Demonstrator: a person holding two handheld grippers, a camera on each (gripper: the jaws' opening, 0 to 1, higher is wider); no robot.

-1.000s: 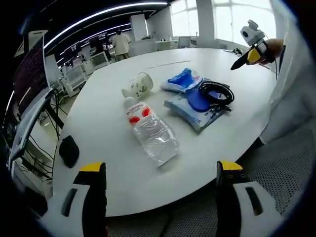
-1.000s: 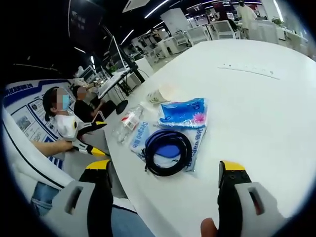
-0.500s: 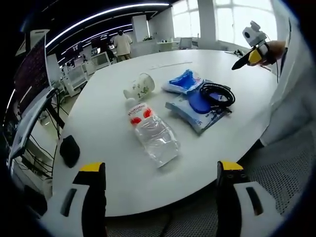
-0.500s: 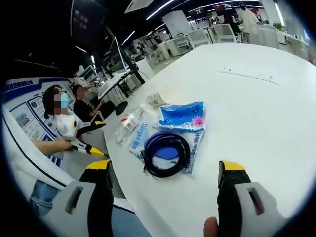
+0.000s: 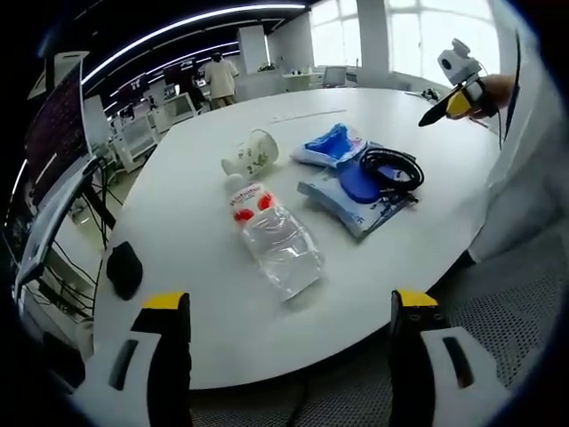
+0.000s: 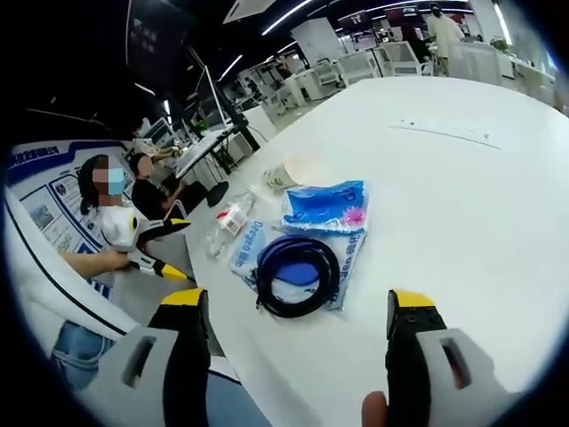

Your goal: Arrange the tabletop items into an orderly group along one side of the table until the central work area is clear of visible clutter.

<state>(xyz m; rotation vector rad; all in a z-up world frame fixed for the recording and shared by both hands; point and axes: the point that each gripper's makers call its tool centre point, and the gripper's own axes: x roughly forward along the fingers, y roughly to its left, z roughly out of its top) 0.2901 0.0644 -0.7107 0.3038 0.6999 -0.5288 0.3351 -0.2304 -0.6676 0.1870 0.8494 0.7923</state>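
Left tongs (image 5: 289, 316): jaws wide apart, nothing between them – they rise from the bottom of the left gripper view, off the near edge of the surface; seen again at mid-left of the right gripper view (image 6: 151, 247), held by a person's hand

Right tongs (image 6: 298, 311): jaws wide apart and holding nothing, above the near edge of the surface in the right gripper view; their yellow-tipped end also shows at upper right of the left gripper view (image 5: 449, 102)

Surface (image 5: 196, 178): white, rounded, its bare part running to the top of both frames

Plastic bottle (image 5: 271, 238): clear, crumpled, lying on its side at the centre of the left gripper view, red-and-white label toward the cap end; in the right gripper view (image 6: 227, 222) it lies left of centre, near the edge

Cup (image 5: 249, 156): white with a green pattern, tipped on its side just above the bottle's cap end; in the right gripper view (image 6: 289, 172) above the blue packs

Blue packs: one flat pack (image 5: 351, 197) right of the bottle, a smaller crumpled one (image 5: 331, 144) touching its upper side – the smaller one sits at centre of the right gripper view (image 6: 327, 206)

Black cable coil (image 5: 388, 167): resting on the flat pack; in the right gripper view (image 6: 296, 273) just above the tongs' gap

Black mouse (image 5: 124, 269): lower left of the left gripper view, near the surface's edge, well apart from the rest
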